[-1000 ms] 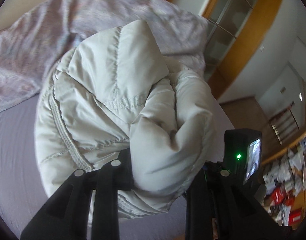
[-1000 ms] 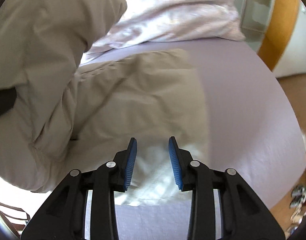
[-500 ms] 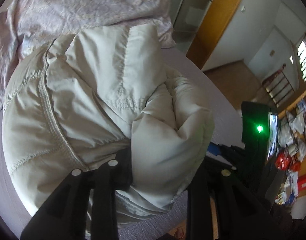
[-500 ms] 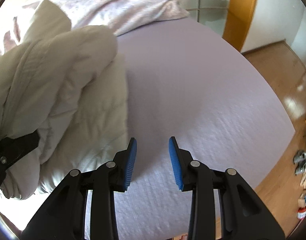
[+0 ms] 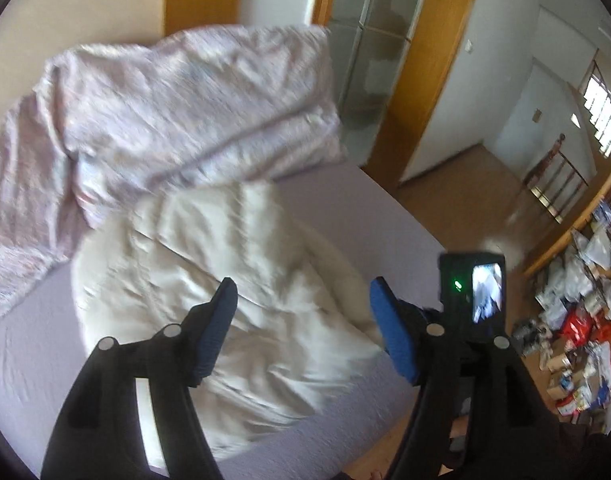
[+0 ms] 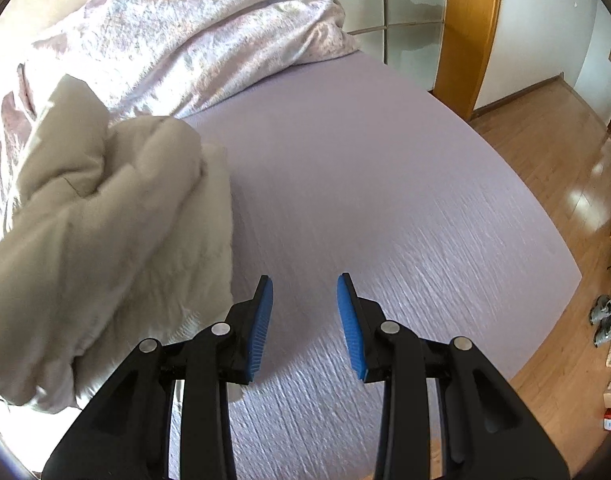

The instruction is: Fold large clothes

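A: Puffy cream jacket [image 5: 233, 300] bundled on the lilac bed [image 5: 389, 216], lying under and ahead of the left tongs [image 5: 303, 328]. Seen from the right tongs [image 6: 304, 324], heaped off to the left, just beside the left-hand pad, not between the pads.

B: Left tongs open then?

A: Open, yes. Jaws just been opening, nothing between them now; blue pads [image 5: 393, 340] apart above the fabric, no contact visible. Right tongs part-open, empty, over bare sheet.

B: And versus a second back?

A: Then clamped on a fat fold of padding that filled the left view. Now released and pulled up and away, whole bundle visible, patterned duvet [image 5: 177, 112] beyond it. Right tongs swung off the jacket onto bare bed.

B: Risks from here?

A: Likely springing open. Thick filling, slippery shell, top fold looking loose and lumpy rather than flat, so could slump or unroll with nothing pressing on it. Near edge of the bundle also close to the bed's near edge below the left tongs; a careless nudge might slide it toward the floor [image 6: 545, 128]. Regrasping too thin a layer could drag only the top and undo the fold.

B: Blur?

A: Some in the left view; seam detail unclear.
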Available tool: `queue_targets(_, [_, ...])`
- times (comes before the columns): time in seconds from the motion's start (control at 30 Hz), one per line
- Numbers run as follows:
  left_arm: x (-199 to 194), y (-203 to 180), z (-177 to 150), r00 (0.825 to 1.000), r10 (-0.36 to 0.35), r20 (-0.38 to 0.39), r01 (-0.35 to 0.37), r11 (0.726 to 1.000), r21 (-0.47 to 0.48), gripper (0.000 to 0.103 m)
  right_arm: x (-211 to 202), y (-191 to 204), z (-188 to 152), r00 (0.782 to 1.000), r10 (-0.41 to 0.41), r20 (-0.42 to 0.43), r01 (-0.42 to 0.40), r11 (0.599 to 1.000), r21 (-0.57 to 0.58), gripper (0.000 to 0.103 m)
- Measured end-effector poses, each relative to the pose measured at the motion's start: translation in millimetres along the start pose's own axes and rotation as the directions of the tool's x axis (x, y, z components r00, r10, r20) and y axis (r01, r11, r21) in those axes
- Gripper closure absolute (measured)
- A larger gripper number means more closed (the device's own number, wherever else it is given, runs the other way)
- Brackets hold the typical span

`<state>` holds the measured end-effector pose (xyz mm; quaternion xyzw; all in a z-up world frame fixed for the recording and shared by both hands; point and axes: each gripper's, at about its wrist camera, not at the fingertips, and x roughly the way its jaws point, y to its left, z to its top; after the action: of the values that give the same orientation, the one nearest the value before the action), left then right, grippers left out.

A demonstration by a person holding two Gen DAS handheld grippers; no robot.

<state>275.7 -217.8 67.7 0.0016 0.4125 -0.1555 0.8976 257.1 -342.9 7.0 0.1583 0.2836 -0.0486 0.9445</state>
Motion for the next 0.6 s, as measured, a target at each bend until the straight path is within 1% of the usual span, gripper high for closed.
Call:
queue_targets(0.07, [-8,18,6,0.999,0.042,0.023,-0.041,0.999,-0.025,0.034,-1,5,4,1.0,0.007,0.008,-0.007,1.0,-0.008,0.067])
queue_targets(0.2, [-12,59,5,0.992,0.122,0.018,-0.12,0.988,-0.098,0.034,-7,14,9,1.0,0.019,0.023,-0.018,1.0,-0.02,0.065])
queue_targets(0.27, [-8,84,1,0.985,0.171,-0.005,-0.17,0.976,-0.138,0.034,-9,19,14,0.999,0.021,0.034,-0.02,0.999,-0.026,0.063])
queue_targets(0.37, [6,113,-9,0.975,0.215,-0.055,-0.221,0.958,-0.184,0.034,-13,24,19,0.999,0.021,0.046,-0.02,0.999,-0.031,0.063])
queue_targets(0.4, [13,121,-15,0.972,0.222,-0.079,-0.233,0.952,-0.197,0.034,-14,25,21,0.999,0.02,0.049,-0.018,0.999,-0.031,0.063])
queue_targets(0.47, [22,127,-24,0.971,0.213,-0.113,-0.232,0.95,-0.207,0.034,-19,27,25,0.998,0.015,0.065,-0.012,0.999,-0.033,0.063])
queue_targets(0.57, [44,130,-38,0.971,0.165,-0.172,-0.202,0.954,-0.221,0.034,-30,25,30,0.995,0.001,0.095,0.001,1.0,-0.022,0.063])
queue_targets(0.6, [49,129,-41,0.972,0.159,-0.172,-0.195,0.955,-0.221,0.034,-33,24,32,0.995,-0.002,0.103,0.004,1.0,-0.019,0.063])
